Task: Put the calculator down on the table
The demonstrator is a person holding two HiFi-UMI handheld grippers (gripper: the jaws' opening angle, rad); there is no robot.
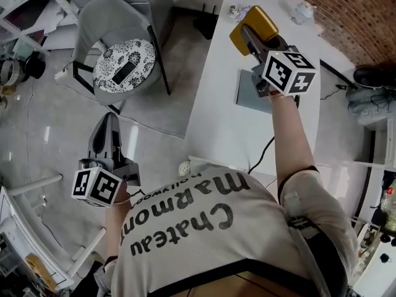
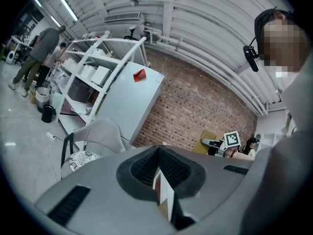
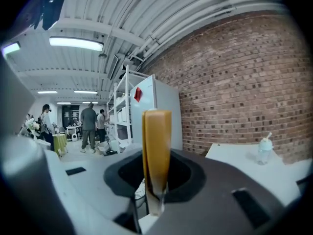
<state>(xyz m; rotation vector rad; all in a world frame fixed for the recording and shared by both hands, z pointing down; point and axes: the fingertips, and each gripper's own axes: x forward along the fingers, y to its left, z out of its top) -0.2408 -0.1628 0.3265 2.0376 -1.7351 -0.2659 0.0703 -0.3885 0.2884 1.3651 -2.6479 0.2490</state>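
Note:
The calculator [image 1: 255, 23] is a flat yellow-orange slab, held edge-up above the far part of the white table [image 1: 213, 125]. My right gripper [image 1: 250, 41] is shut on it. In the right gripper view the calculator [image 3: 156, 146] stands upright between the jaws, its lower end pinched. In the left gripper view it shows far off as a yellow patch [image 2: 205, 140]. My left gripper [image 1: 109, 120] hangs low at the left over the floor, beside the person's hip. Its jaws [image 2: 162, 182] meet with nothing between them.
A grey pad [image 1: 249, 93] lies on the table under the right gripper. A small bottle [image 1: 303, 8] stands at the far end, and a black cable [image 1: 262, 153] runs off the near edge. A grey chair with a patterned cushion [image 1: 124, 64] stands left of the table. Shelving [image 2: 93, 77] lines the wall.

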